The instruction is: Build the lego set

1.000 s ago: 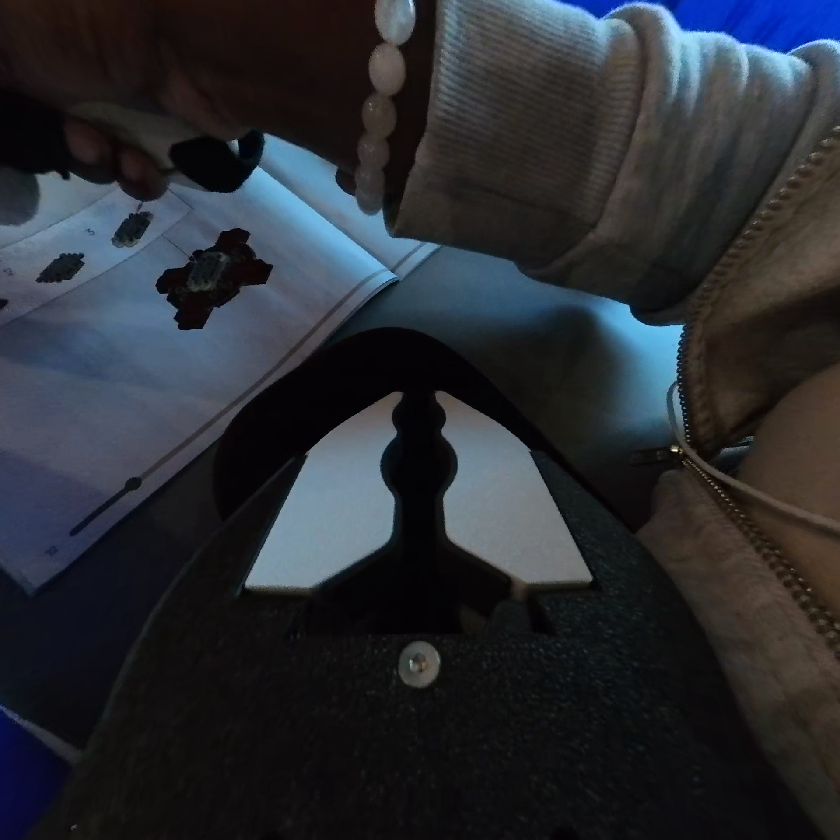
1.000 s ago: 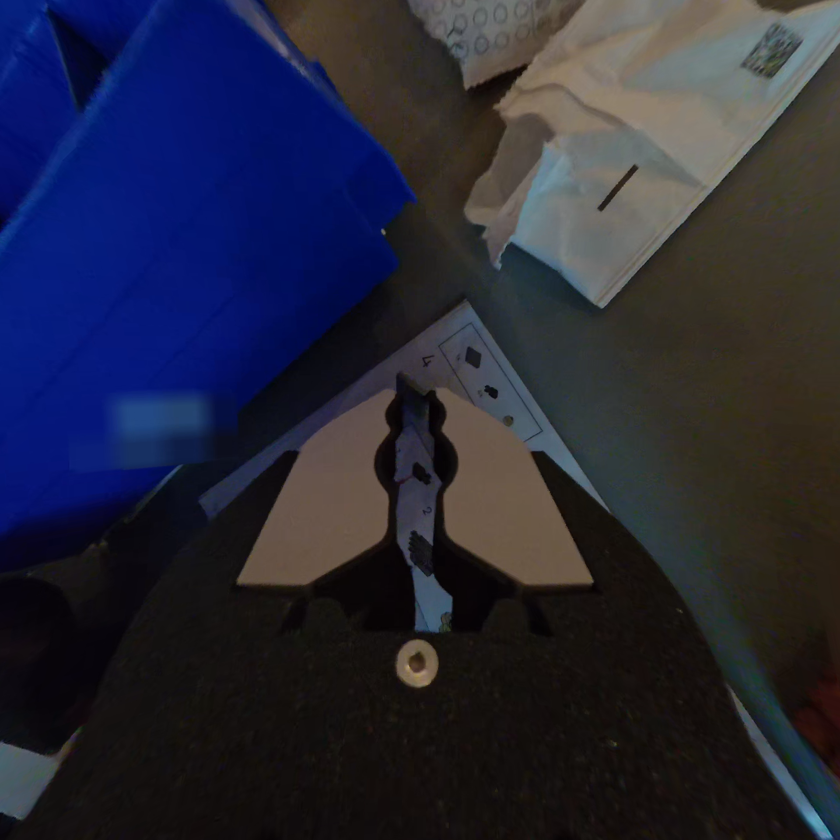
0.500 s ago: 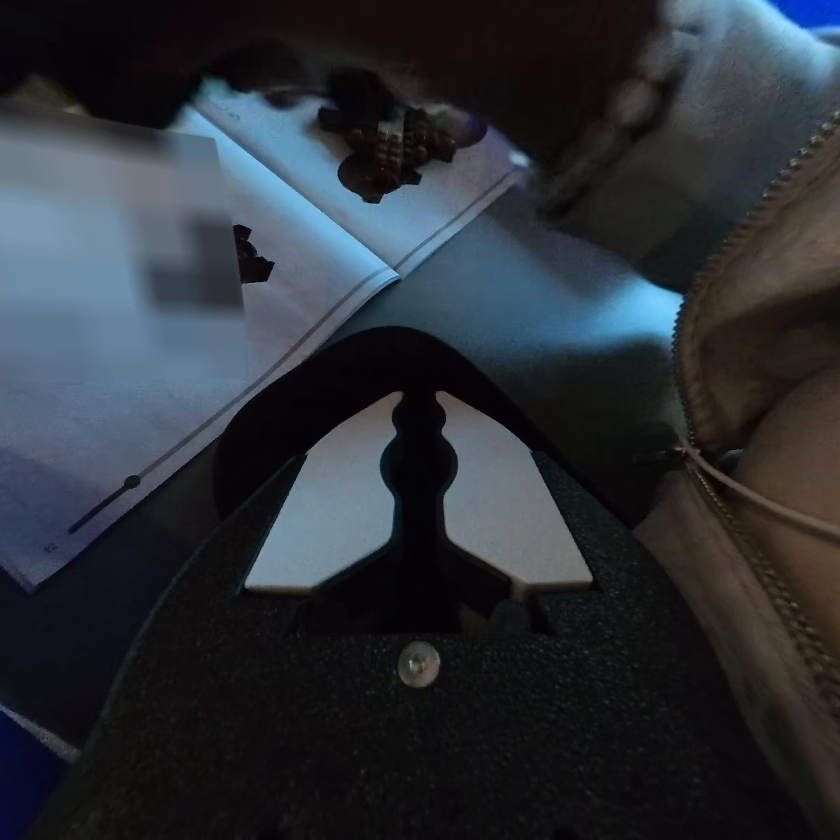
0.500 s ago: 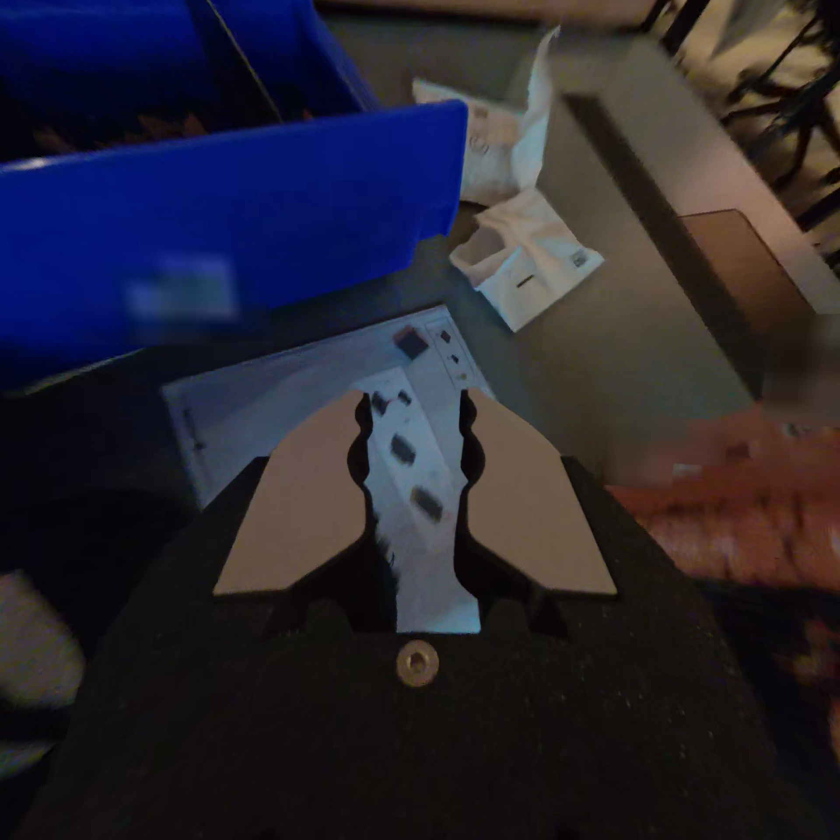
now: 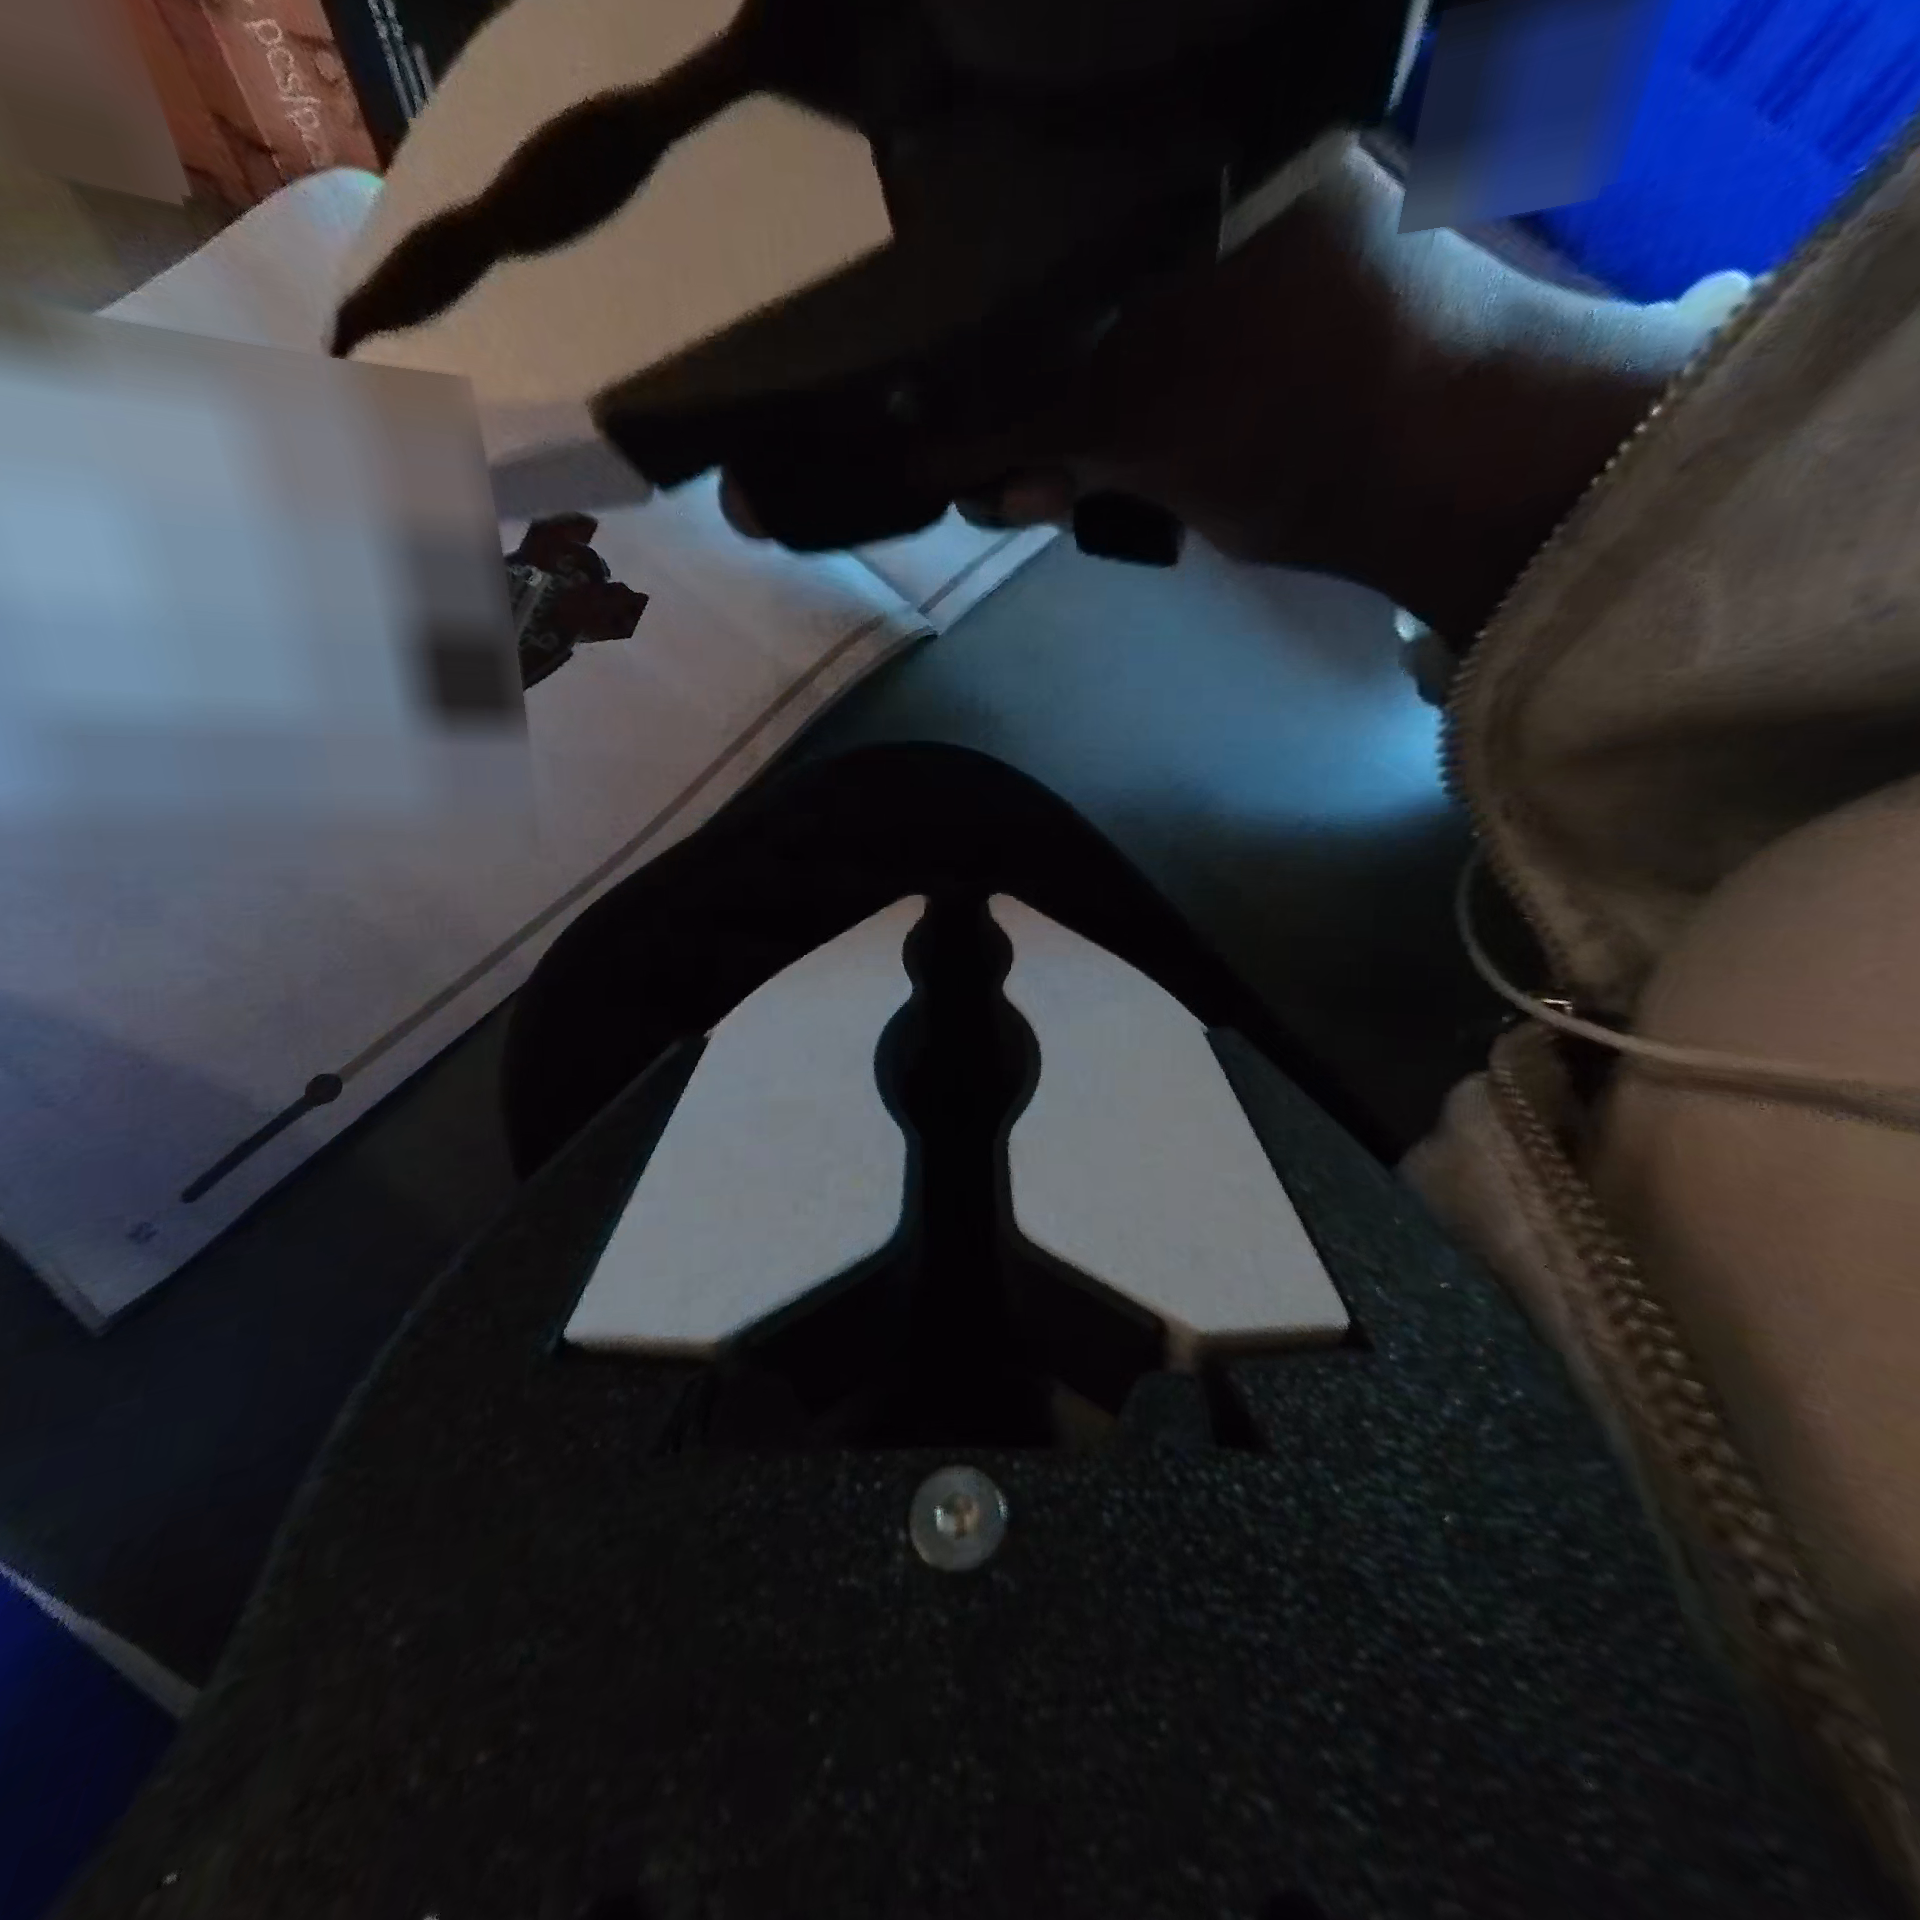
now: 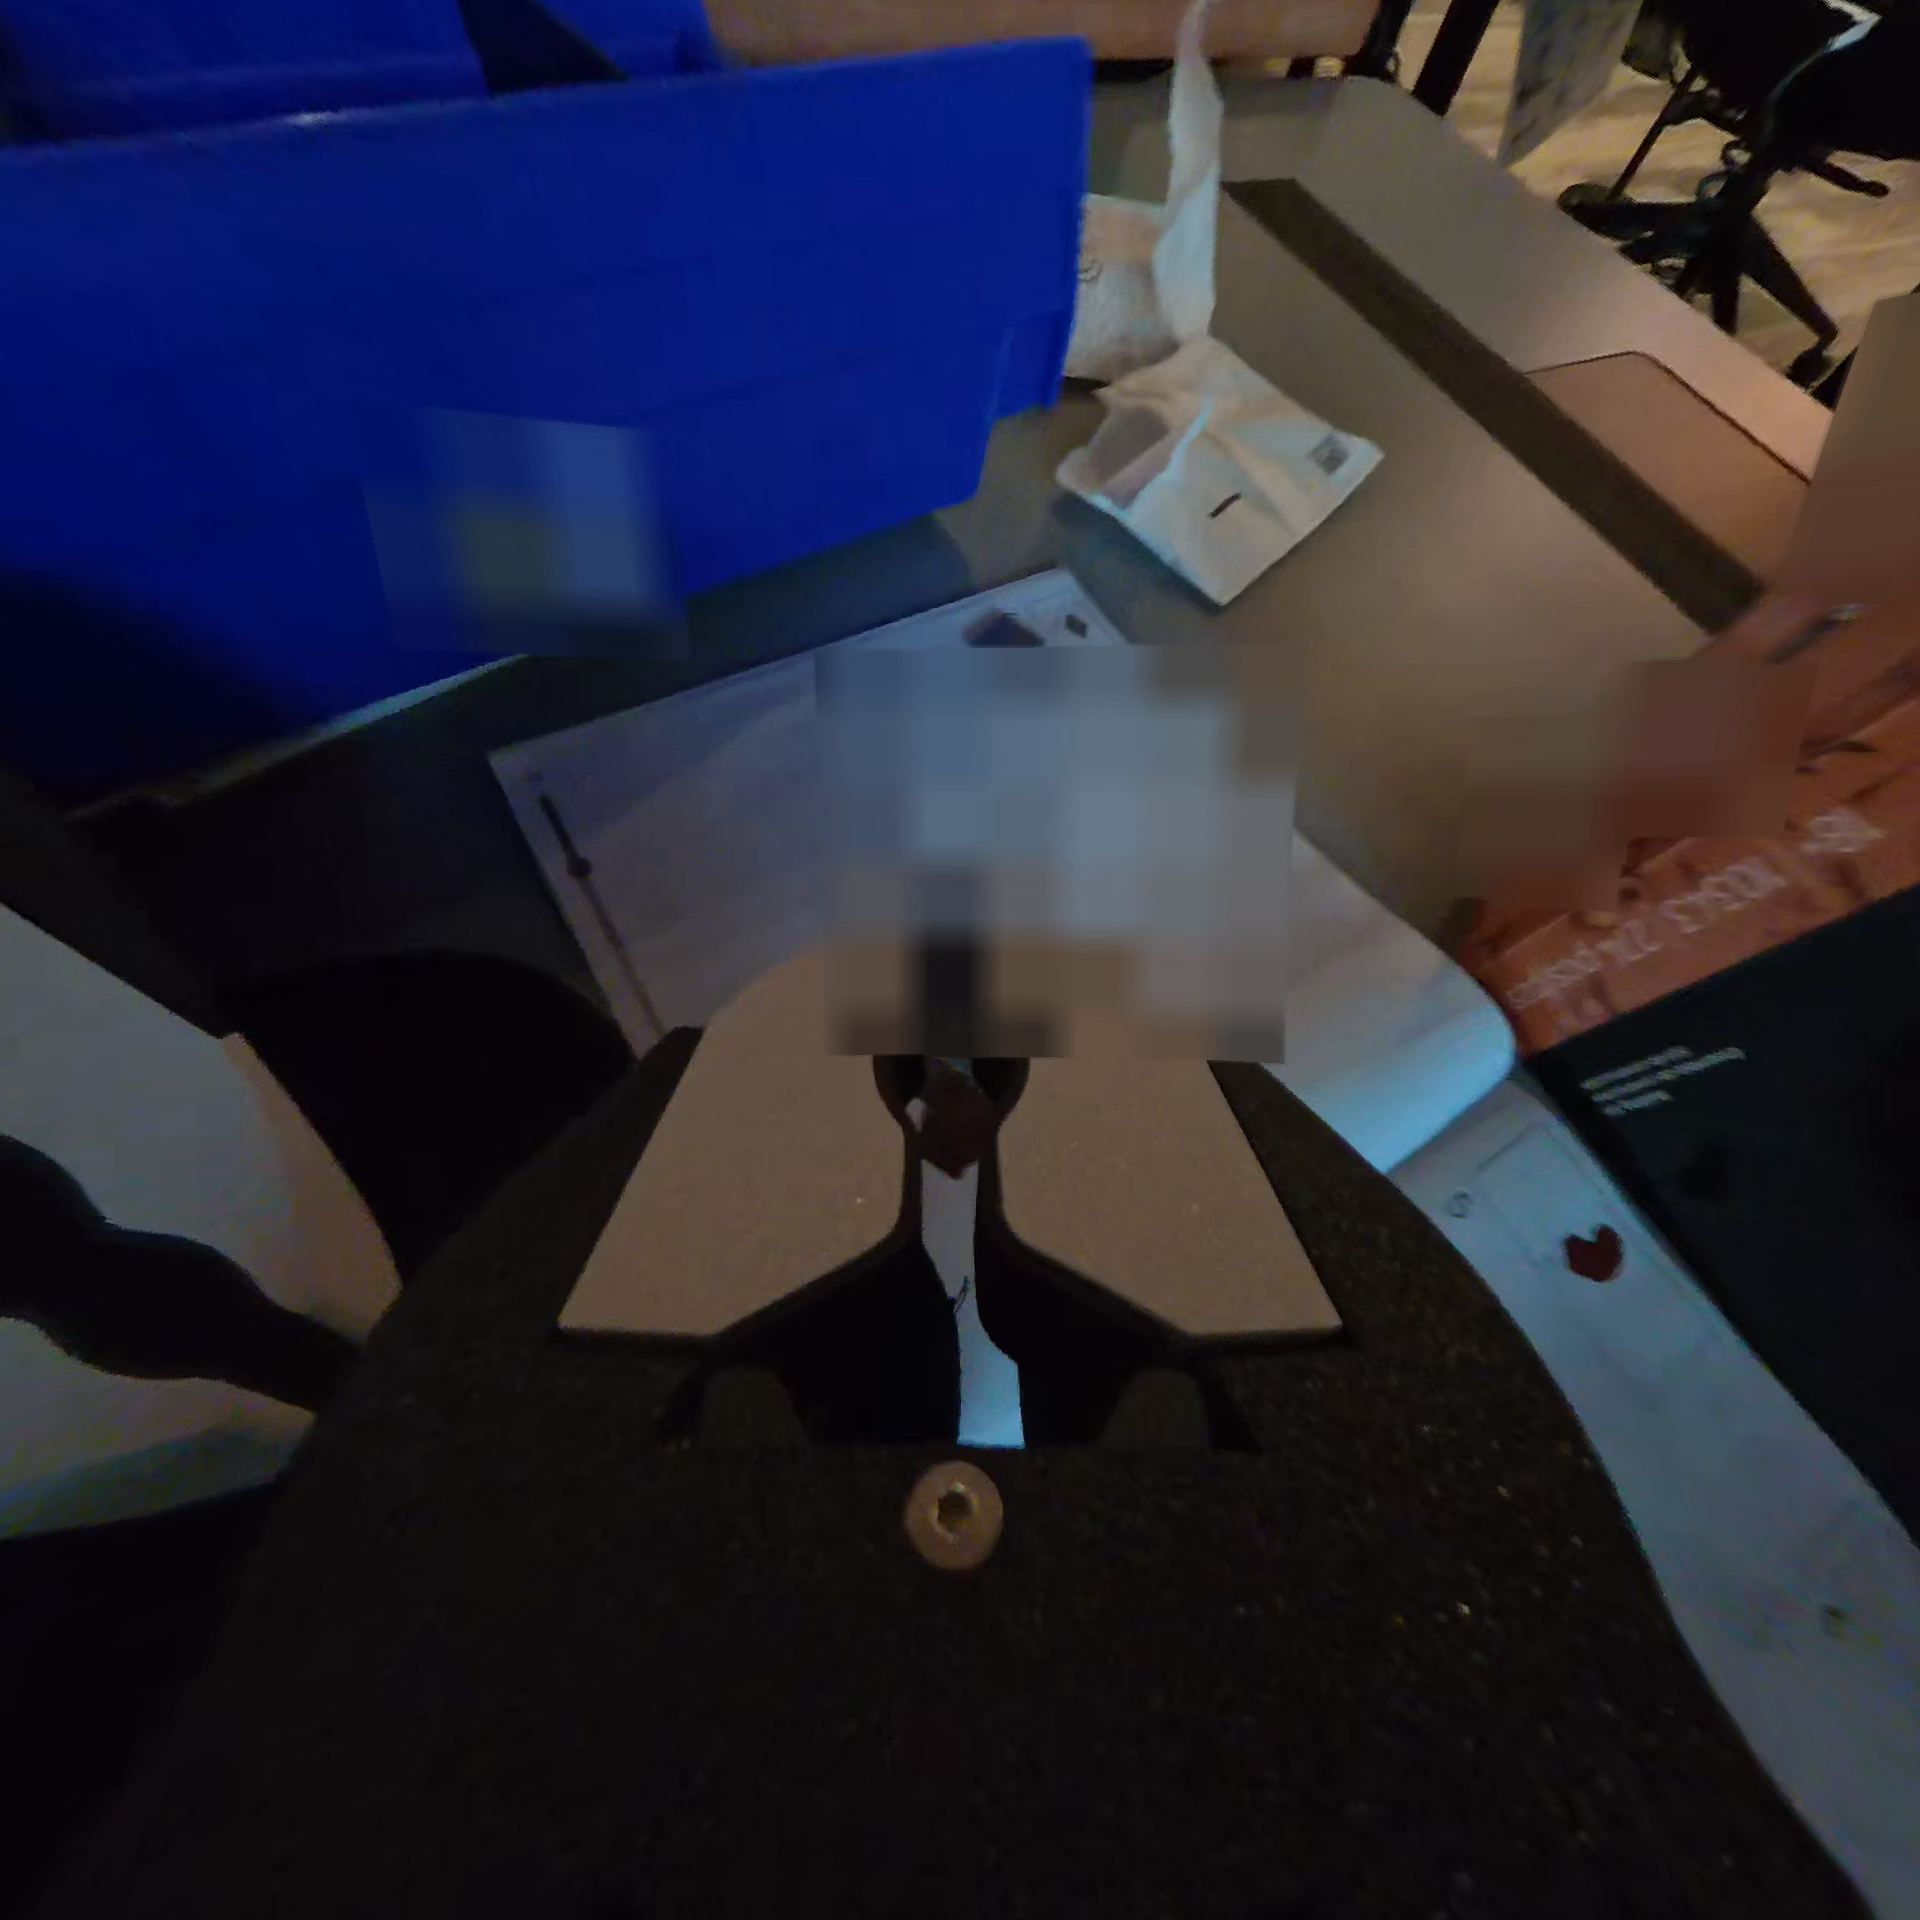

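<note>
My left gripper [image 5: 961, 904] rests low over the grey table [image 5: 1143, 707], just off the corner of an open instruction booklet [image 5: 312, 935]. Its fingers [image 5: 769, 1164] stand all but together, with only a thin dark slit between them. It also shows in the right wrist view [image 6: 343, 1351] at the left edge. My right gripper [image 5: 348, 332] hovers over the booklet [image 6: 707, 831], held by a hand [image 5: 1299, 364], with its tips together. In its own view the fingers [image 6: 748, 1164] are closed and the tips lie under a mosaic patch. White paper and a dark red patch show through the slit.
A blue bin [image 6: 520, 260] stands behind the booklet. Torn white paper bags [image 6: 1226, 457] lie to its right. An orange box [image 6: 1683, 935] and a black sheet [image 6: 1766, 1091] sit at the right. A beige zip jacket [image 5: 1714, 727] fills the right of the left wrist view. Tip to tip, the grippers are about 12 cm apart.
My right gripper lifted away from the booklet's corner, opened wide, and has now closed again over the page. My left gripper has stayed put.
</note>
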A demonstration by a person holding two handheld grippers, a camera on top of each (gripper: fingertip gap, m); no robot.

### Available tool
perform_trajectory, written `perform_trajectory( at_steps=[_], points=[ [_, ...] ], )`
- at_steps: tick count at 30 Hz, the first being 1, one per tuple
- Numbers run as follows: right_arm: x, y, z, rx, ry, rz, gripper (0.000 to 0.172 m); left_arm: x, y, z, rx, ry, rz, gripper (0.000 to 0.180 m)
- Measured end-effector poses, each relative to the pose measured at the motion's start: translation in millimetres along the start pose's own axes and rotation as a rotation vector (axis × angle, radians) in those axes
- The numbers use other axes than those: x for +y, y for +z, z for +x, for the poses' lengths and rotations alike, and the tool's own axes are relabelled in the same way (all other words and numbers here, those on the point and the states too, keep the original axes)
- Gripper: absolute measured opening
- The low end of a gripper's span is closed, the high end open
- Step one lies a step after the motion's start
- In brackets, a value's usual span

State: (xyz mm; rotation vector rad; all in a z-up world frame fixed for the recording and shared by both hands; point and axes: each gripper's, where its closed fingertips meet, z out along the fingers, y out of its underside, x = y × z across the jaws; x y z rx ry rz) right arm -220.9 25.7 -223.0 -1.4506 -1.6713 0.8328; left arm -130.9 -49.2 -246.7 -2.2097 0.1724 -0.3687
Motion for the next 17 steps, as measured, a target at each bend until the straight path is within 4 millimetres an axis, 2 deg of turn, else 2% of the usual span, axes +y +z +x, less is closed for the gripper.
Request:
perform_trajectory(
  at_steps=[10, 17],
  points=[
    [23, 7, -1, 0.022, 0.052, -0.053, 0.000, 1, 0, -5, -0.019, -0.036, -0.001, 0.000],
    [30, 10, -4, 0.016, 0.028, -0.092, 0.000, 1, 1, -5, -0.020, -0.040, -0.006, 0.000]
  ],
)
